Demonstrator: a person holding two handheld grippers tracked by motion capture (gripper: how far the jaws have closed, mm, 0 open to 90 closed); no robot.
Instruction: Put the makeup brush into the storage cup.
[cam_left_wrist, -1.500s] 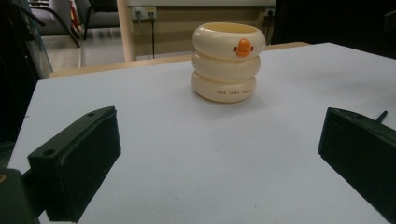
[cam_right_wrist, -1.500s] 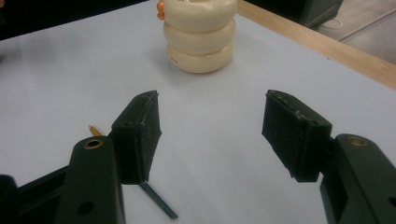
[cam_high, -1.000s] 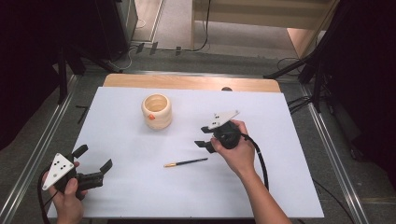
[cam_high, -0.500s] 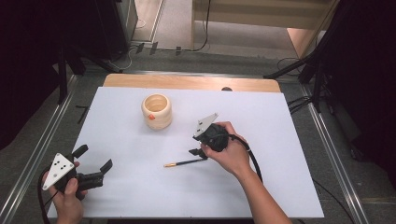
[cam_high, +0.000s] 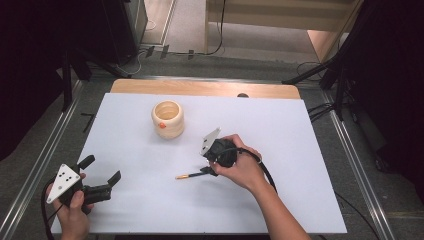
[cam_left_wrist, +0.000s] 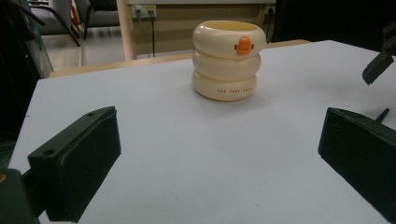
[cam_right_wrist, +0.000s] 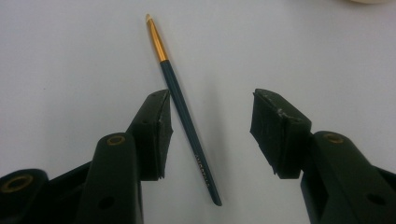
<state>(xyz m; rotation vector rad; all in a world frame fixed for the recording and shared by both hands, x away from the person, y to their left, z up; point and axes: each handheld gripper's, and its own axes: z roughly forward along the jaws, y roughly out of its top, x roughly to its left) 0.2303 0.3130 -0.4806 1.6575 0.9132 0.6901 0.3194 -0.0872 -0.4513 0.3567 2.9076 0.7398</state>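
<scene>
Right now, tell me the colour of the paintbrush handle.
Dark teal paintbrush handle, with a gold ferrule; the right gripper view shows it best.

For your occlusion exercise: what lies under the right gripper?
Under the right gripper, the paintbrush lies flat on the white table, between the open jaws. In the high view, hand and gripper cover most of its handle.

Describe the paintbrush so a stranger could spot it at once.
On the white table, look in front of the cream ringed cup, just under the right gripper. The paintbrush lies flat there: thin, with a dark handle, gold ferrule and pale tip.
</scene>
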